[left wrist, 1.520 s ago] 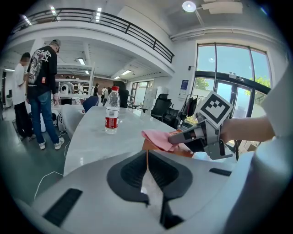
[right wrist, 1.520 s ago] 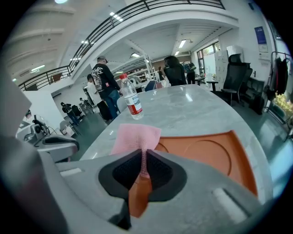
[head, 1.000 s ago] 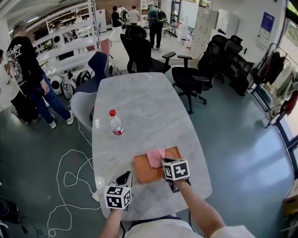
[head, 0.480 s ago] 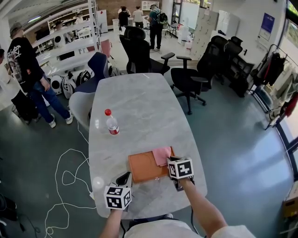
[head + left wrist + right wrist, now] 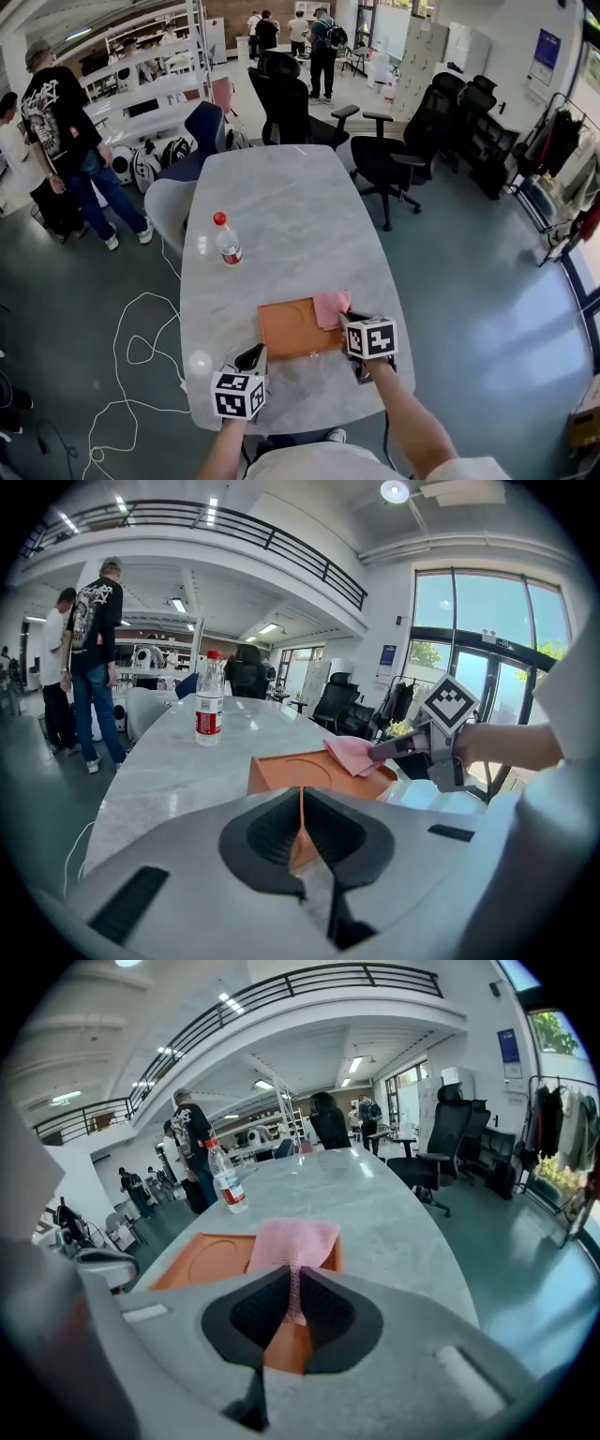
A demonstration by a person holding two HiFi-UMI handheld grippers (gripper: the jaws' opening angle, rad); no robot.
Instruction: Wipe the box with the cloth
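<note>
A flat orange box (image 5: 291,330) lies near the front edge of the grey marble table (image 5: 281,206). My left gripper (image 5: 255,356) is shut on the box's near left corner; in the left gripper view the box's thin orange edge (image 5: 301,822) sits pinched between the jaws. A pink cloth (image 5: 330,307) lies over the box's far right corner. My right gripper (image 5: 347,321) is shut on the cloth, whose pink fold (image 5: 293,1288) runs up between the jaws and spreads over the box (image 5: 202,1260). From the left gripper view the right gripper (image 5: 382,752) holds the cloth (image 5: 349,755) on the box top.
A water bottle with a red cap (image 5: 228,242) stands on the table left of centre, beyond the box. Black office chairs (image 5: 380,155) ring the far end. People (image 5: 70,122) stand at the left. A white cable (image 5: 131,356) loops on the floor.
The right gripper has dragged the pink cloth to the right, from the middle of the box's far edge to its right corner. The left gripper keeps its hold on the box.
</note>
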